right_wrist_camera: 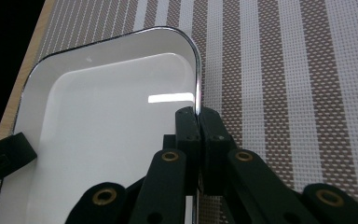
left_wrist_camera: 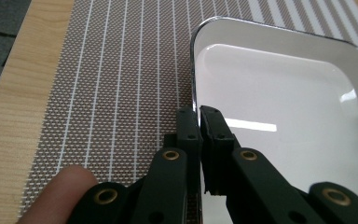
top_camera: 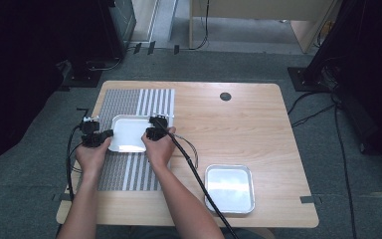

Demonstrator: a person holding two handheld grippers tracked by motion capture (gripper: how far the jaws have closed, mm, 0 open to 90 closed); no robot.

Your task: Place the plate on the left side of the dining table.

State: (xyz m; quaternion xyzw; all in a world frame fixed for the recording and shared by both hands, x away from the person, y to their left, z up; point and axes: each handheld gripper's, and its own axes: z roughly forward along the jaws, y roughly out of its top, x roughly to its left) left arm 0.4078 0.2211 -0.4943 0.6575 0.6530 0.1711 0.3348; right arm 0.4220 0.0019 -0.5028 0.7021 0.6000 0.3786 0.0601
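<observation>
A white rectangular tray lies on a striped woven placemat at the table's left. My left gripper is shut on the tray's left rim, its jaws pinching the thin edge. My right gripper is shut on the opposite, right rim. In the left gripper view the tray spreads to the right of my left gripper. In the right gripper view the tray spreads left of my right gripper, and one jaw of the left gripper pokes in at the lower left.
A second, metal tray sits near the table's front right. A small dark round cap is set in the wooden tabletop at the back. Black cables trail from both grippers toward the front edge. The mat stretches right of the tray.
</observation>
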